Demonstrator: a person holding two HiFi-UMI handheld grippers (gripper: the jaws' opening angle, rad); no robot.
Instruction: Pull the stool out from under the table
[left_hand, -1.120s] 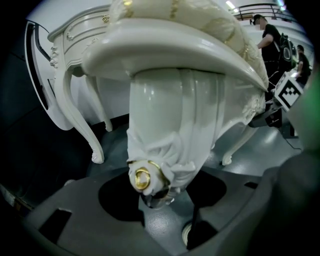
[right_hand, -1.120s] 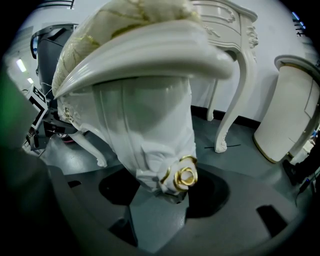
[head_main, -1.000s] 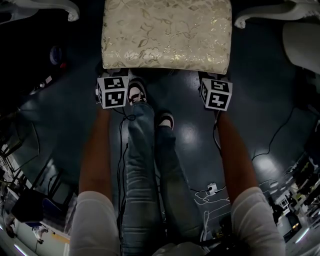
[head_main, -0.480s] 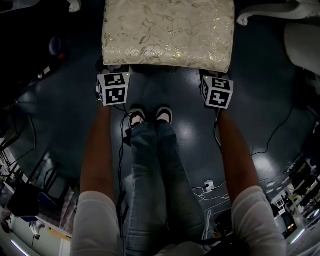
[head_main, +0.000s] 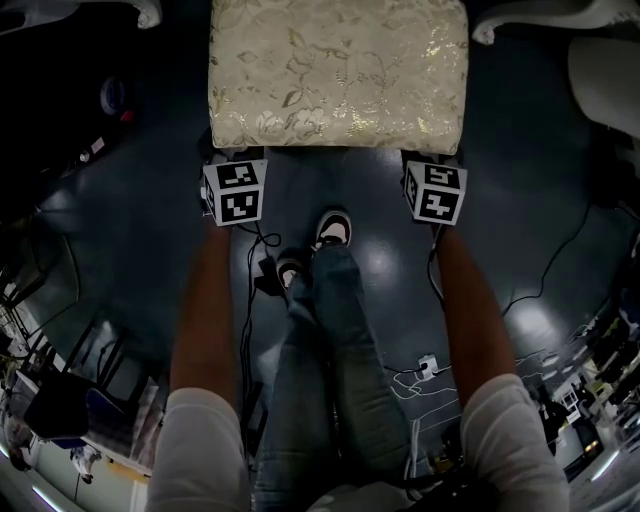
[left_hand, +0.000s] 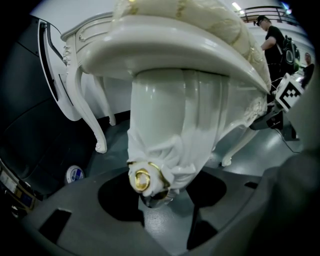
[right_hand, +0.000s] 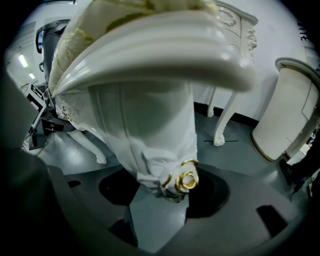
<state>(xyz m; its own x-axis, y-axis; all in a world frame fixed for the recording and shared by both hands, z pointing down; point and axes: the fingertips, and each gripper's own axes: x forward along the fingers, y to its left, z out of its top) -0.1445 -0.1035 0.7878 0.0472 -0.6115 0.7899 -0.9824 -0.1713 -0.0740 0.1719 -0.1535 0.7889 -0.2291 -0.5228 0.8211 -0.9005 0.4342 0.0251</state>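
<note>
The stool (head_main: 338, 70) has a cream brocade cushion and a white carved frame, and it stands at the top of the head view. My left gripper (head_main: 234, 165) reaches under its near left corner and my right gripper (head_main: 432, 165) under its near right corner. In the left gripper view a white leg (left_hand: 170, 125) with a gold rosette fills the gap of the left gripper (left_hand: 160, 200), whose jaws close on it. In the right gripper view the other front leg (right_hand: 150, 130) sits the same way in the right gripper (right_hand: 160, 200).
White curved table legs (head_main: 140, 12) (head_main: 540, 20) flank the stool's far corners. A white panel (head_main: 605, 80) stands at the right. My own legs and shoes (head_main: 333, 228) are between my arms, over cables (head_main: 540, 290) on the dark floor. A person (left_hand: 272, 40) stands far off.
One shoe has stepped back from beside the left gripper toward my body. The stool and both grippers have kept their places.
</note>
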